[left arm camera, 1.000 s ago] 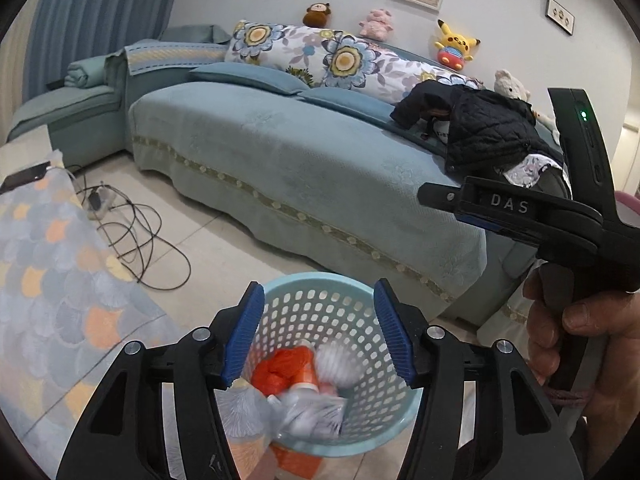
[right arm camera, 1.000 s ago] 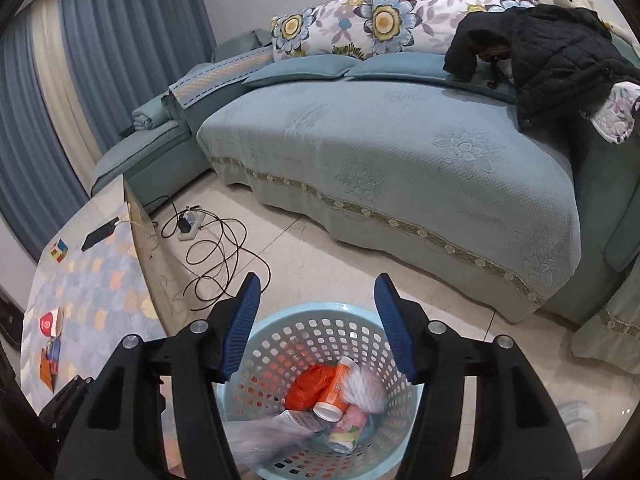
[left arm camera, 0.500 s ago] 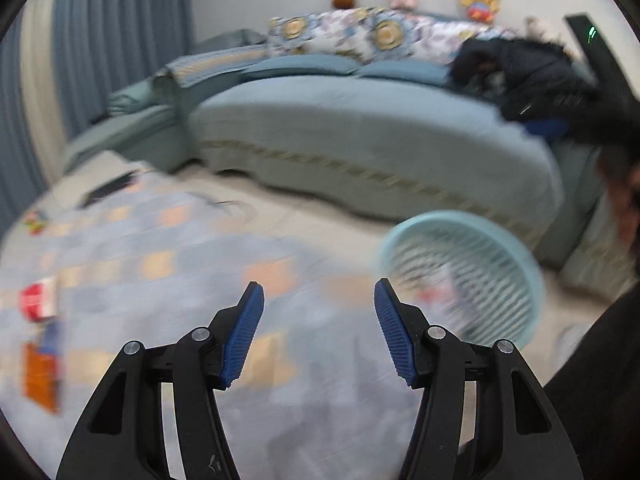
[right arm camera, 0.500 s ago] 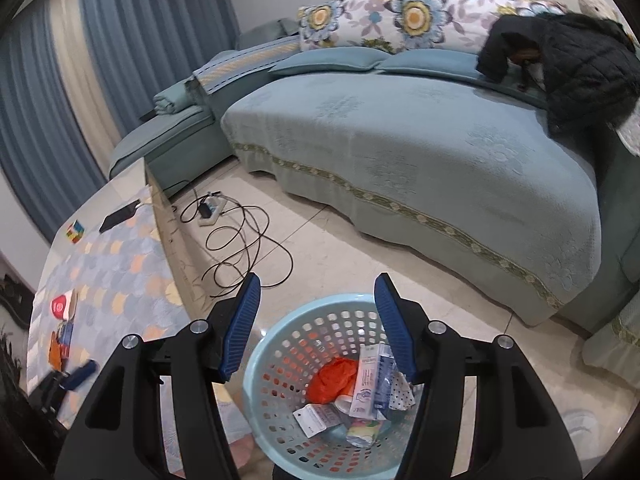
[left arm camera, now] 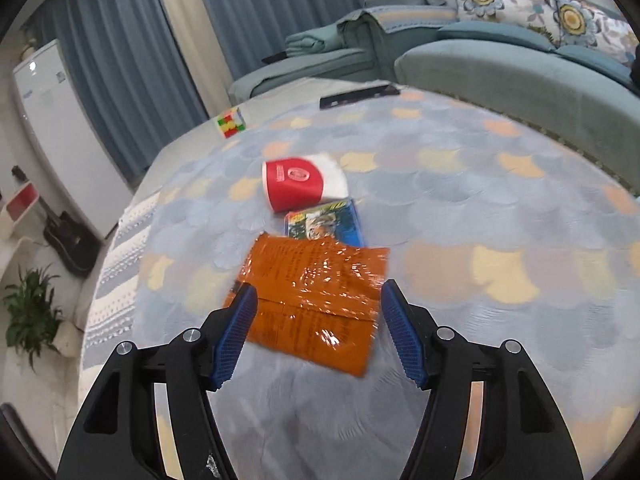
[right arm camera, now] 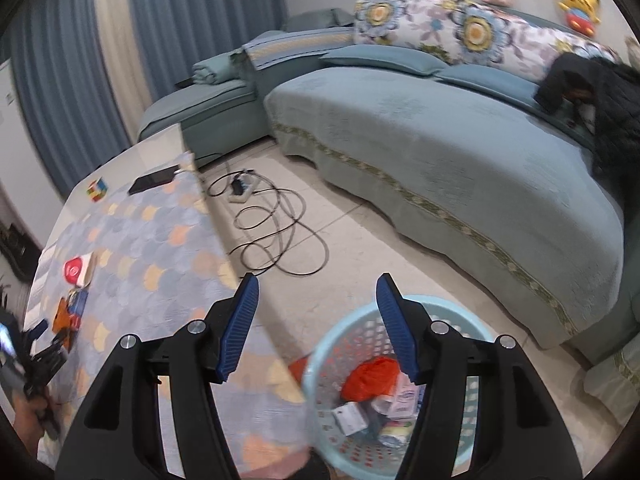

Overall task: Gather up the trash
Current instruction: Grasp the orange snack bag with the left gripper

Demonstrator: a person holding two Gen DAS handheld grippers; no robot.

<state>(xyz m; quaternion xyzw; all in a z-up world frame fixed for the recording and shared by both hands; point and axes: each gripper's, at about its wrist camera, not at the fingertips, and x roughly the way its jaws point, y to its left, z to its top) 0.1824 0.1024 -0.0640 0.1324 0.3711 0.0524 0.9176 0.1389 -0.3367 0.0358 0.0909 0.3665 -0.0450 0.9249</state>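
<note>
The pale blue basket (right arm camera: 400,392) on the floor beside the table is already holding several wrappers and boxes. Three pieces are still lying on the patterned tablecloth (left arm camera: 460,208): an orange wrapper (left arm camera: 316,300), a blue packet (left arm camera: 326,226), and a tipped red cup (left arm camera: 294,186). The left gripper (left arm camera: 316,334) is hovering over the orange wrapper, its jaws opening and empty. The right gripper (right arm camera: 316,324) is hanging above the basket, fingers apart, holding nothing.

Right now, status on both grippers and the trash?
Left gripper empty, jaws opening over the orange wrapper on the table. Right gripper open, empty, above the basket. Red cup and blue packet remain. Nothing blocking.
</note>
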